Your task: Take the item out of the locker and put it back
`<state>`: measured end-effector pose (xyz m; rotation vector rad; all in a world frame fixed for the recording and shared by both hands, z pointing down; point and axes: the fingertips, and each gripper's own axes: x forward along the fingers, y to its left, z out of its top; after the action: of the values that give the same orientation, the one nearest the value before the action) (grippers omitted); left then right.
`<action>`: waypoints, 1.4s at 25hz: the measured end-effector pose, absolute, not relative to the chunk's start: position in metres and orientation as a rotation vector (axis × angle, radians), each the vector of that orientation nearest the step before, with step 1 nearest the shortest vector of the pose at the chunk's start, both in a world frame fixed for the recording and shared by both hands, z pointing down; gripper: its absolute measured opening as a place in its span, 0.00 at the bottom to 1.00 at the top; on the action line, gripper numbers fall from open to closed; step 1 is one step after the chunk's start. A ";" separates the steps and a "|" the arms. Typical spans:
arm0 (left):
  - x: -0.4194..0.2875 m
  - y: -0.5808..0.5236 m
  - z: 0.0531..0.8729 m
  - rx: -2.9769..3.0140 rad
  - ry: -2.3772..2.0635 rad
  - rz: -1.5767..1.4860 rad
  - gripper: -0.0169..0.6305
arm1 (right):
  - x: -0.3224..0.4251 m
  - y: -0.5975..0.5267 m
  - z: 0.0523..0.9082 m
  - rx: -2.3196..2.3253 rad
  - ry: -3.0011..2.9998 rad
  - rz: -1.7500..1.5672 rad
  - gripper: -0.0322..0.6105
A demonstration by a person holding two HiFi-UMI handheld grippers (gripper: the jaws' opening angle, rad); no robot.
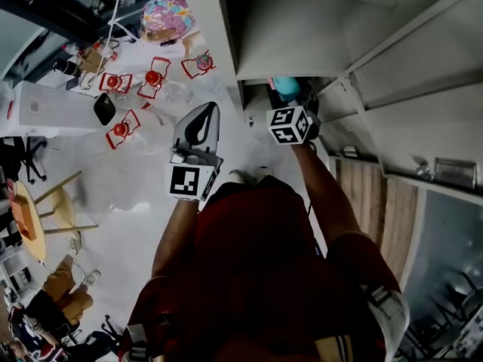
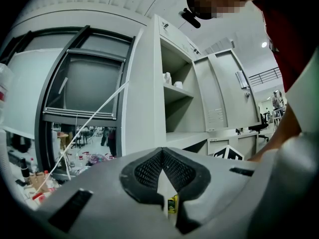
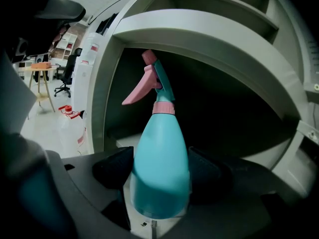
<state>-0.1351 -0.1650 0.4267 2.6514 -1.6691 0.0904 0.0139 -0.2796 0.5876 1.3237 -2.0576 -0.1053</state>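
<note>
Teal spray bottle upright | pink trigger leftward | right tongs clamped

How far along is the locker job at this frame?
Done: the right tongs are clamped on the teal spray bottle, upright at the locker opening. In hand: carrying it, in or out cannot be told. Left: releasing it. The left tongs are shut and empty.

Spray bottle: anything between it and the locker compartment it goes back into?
Nothing visible. The right tongs clamp the spray bottle upright at the open compartment. Nothing shows inside it, though its back is dark. The left tongs are shut, outside the locker.
</note>
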 end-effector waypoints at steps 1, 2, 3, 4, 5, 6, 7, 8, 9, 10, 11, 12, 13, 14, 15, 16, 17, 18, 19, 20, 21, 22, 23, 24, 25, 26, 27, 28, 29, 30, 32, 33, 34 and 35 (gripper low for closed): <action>-0.134 -0.164 0.425 2.654 -1.671 0.082 0.04 | 0.015 -0.277 0.588 1.321 -2.058 -0.106 0.57; -0.132 -0.163 0.425 2.656 -1.672 0.078 0.04 | 0.016 -0.274 0.589 1.317 -2.057 -0.106 0.57; -0.130 -0.163 0.425 2.657 -1.670 0.077 0.04 | 0.017 -0.271 0.591 1.314 -2.056 -0.108 0.57; -0.129 -0.162 0.426 2.659 -1.667 0.078 0.04 | 0.019 -0.269 0.592 1.312 -2.055 -0.109 0.57; -0.127 -0.161 0.426 2.660 -1.663 0.079 0.04 | 0.020 -0.268 0.593 1.309 -2.054 -0.110 0.57; -0.126 -0.161 0.426 2.661 -1.661 0.080 0.04 | 0.021 -0.266 0.594 1.306 -2.053 -0.111 0.57; -0.126 -0.161 0.427 2.663 -1.659 0.079 0.04 | 0.022 -0.264 0.595 1.303 -2.053 -0.111 0.57; -0.125 -0.160 0.427 2.664 -1.658 0.079 0.04 | 0.023 -0.263 0.596 1.301 -2.054 -0.111 0.57; -0.124 -0.160 0.427 2.665 -1.657 0.079 0.04 | 0.023 -0.261 0.597 1.299 -2.055 -0.110 0.57; -0.123 -0.159 0.427 2.667 -1.656 0.081 0.04 | 0.024 -0.259 0.598 1.297 -2.058 -0.108 0.57; -0.123 -0.159 0.428 2.668 -1.655 0.084 0.04 | 0.024 -0.257 0.600 1.294 -2.060 -0.107 0.57; -0.122 -0.159 0.428 2.669 -1.654 0.087 0.04 | 0.025 -0.255 0.601 1.291 -2.062 -0.107 0.57; -0.121 -0.158 0.429 2.670 -1.653 0.089 0.04 | 0.025 -0.253 0.602 1.289 -2.063 -0.109 0.57; -0.121 -0.158 0.428 2.671 -1.651 0.090 0.04 | 0.025 -0.252 0.603 1.287 -2.062 -0.114 0.57; -0.121 -0.158 0.428 2.672 -1.651 0.090 0.04 | 0.025 -0.252 0.603 1.285 -2.061 -0.122 0.57; -0.121 -0.158 0.428 2.673 -1.650 0.091 0.04 | 0.025 -0.251 0.602 1.282 -2.059 -0.134 0.57; -0.121 -0.157 0.428 2.674 -1.650 0.091 0.04 | 0.025 -0.250 0.602 1.279 -2.057 -0.147 0.57; -0.120 -0.157 0.428 2.676 -1.650 0.093 0.04 | 0.025 -0.250 0.602 1.275 -2.056 -0.161 0.57; -0.120 -0.157 0.428 2.679 -1.650 0.094 0.04 | 0.024 -0.249 0.602 1.270 -2.054 -0.173 0.57; -0.120 -0.157 0.428 2.681 -1.649 0.094 0.04 | 0.025 -0.249 0.602 1.266 -2.050 -0.186 0.57; -0.119 -0.157 0.428 2.685 -1.648 0.094 0.04 | 0.025 -0.248 0.603 1.264 -2.046 -0.198 0.57; -0.119 -0.157 0.427 2.687 -1.646 0.096 0.04 | 0.026 -0.248 0.602 1.265 -2.042 -0.210 0.57; -0.119 -0.157 0.428 2.689 -1.644 0.099 0.04 | 0.026 -0.248 0.602 1.266 -2.039 -0.222 0.57; -0.119 -0.156 0.429 2.689 -1.640 0.106 0.04 | 0.026 -0.248 0.601 1.267 -2.036 -0.234 0.57; -0.119 -0.155 0.431 2.686 -1.636 0.122 0.04 | 0.026 -0.247 0.601 1.266 -2.035 -0.244 0.57; -0.120 -0.154 0.435 2.682 -1.630 0.140 0.04 | 0.026 -0.246 0.601 1.264 -2.034 -0.254 0.57; -0.120 -0.154 0.436 2.681 -1.625 0.150 0.04 | 0.025 -0.244 0.601 1.263 -2.034 -0.261 0.57; -0.120 -0.153 0.435 2.687 -1.624 0.147 0.04 | 0.025 -0.243 0.601 1.261 -2.033 -0.267 0.57; -0.119 -0.153 0.434 2.694 -1.624 0.139 0.04 | 0.025 -0.242 0.601 1.261 -2.033 -0.272 0.57; -0.119 -0.153 0.432 2.701 -1.623 0.134 0.04 | 0.025 -0.240 0.601 1.261 -2.032 -0.278 0.57; -0.117 -0.152 0.431 2.710 -1.622 0.122 0.04 | 0.026 -0.237 0.601 1.263 -2.030 -0.291 0.57; -0.117 -0.152 0.431 2.711 -1.619 0.124 0.04 | 0.027 -0.236 0.601 1.264 -2.029 -0.299 0.57; -0.117 -0.151 0.433 2.711 -1.614 0.134 0.04 | 0.028 -0.234 0.601 1.266 -2.028 -0.306 0.57; -0.117 -0.150 0.434 2.714 -1.609 0.140 0.04 | 0.028 -0.233 0.601 1.268 -2.027 -0.314 0.57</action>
<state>-0.1168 -0.1497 0.4336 2.7139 -1.6090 0.1397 0.0284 -0.2332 0.6008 1.2678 -2.0270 -0.3135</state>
